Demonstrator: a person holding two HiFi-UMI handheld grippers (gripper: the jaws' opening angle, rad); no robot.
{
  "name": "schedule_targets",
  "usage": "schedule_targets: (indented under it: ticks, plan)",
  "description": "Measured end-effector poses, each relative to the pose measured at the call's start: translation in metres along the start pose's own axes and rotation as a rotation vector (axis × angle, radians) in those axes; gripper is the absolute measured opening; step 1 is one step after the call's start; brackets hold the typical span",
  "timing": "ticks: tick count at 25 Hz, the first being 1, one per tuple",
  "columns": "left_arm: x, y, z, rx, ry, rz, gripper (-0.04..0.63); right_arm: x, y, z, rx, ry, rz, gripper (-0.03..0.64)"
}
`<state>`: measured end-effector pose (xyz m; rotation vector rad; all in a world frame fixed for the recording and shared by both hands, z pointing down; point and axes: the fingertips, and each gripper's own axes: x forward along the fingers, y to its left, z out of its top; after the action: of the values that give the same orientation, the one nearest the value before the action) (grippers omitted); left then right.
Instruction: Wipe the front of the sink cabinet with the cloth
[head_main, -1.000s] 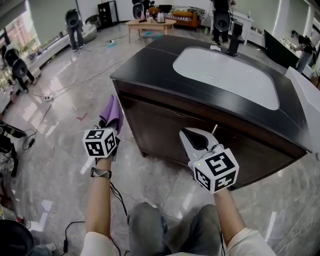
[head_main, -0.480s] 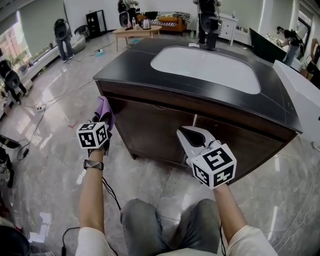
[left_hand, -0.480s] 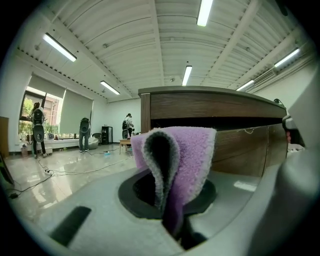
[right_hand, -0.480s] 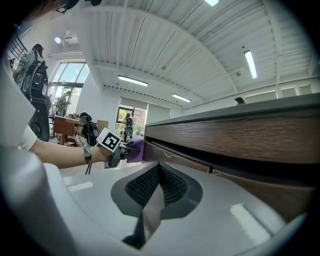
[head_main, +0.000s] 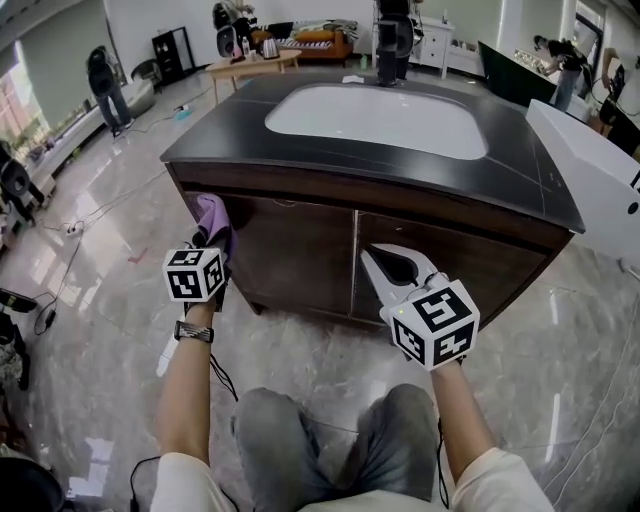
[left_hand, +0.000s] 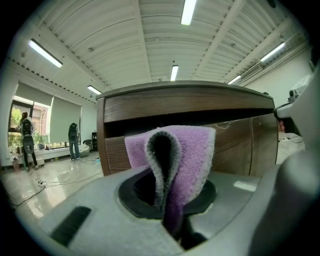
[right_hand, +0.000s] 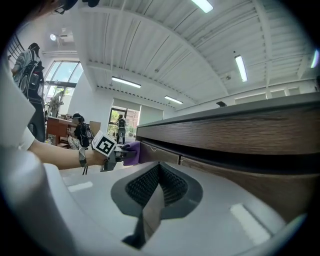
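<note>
The left tool is clamped on the purple cloth, which stands up folded from between its jaws. The left gripper view shows the fold pinched where the jaws meet, with the wood grain of the cabinet close behind it. The cloth is at the left end of the sink cabinet, just under the overhang of its black top, near the left corner. Whether it is pressed against the wood cannot be told. The right tool hangs in front of the cabinet, near the seam between its two doors. Its jaws are together with nothing between them, and its own view shows the ribbed pads meeting in front of the long cabinet front. That view also shows the left hand and cloth at the far end. Nothing lies between either tool and the doors. A white basin is sunk in the top. A white block stands just beside the cabinet's right end. The person's knees are low in the head view, above a glossy marble floor, and there is a watch on the left wrist. Cables trail over the floor at the left. Well beyond the cabinet are a low wooden table, an orange sofa and another person standing.
</note>
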<state>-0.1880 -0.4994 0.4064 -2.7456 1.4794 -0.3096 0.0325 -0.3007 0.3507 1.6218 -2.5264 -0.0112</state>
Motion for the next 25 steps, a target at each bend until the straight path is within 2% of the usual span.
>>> schedule_targets:
  ticks: [6, 11, 17, 25]
  plan:
    - [0.012, -0.067, 0.01, 0.039, -0.027, -0.095, 0.049, -0.025, -0.021, 0.0, 0.006, -0.016, -0.051, 0.008]
    - [0.013, -0.103, 0.018, 0.037, -0.036, -0.149, 0.049, -0.043, -0.034, -0.002, 0.016, -0.025, -0.073, 0.008]
    - [0.015, -0.146, 0.022, 0.107, -0.018, -0.23, 0.05, -0.067, -0.048, -0.001, 0.024, -0.029, -0.12, 0.008]
    - [0.018, -0.2, 0.027, 0.086, -0.049, -0.346, 0.051, -0.1, -0.072, -0.014, 0.033, -0.014, -0.192, 0.008]
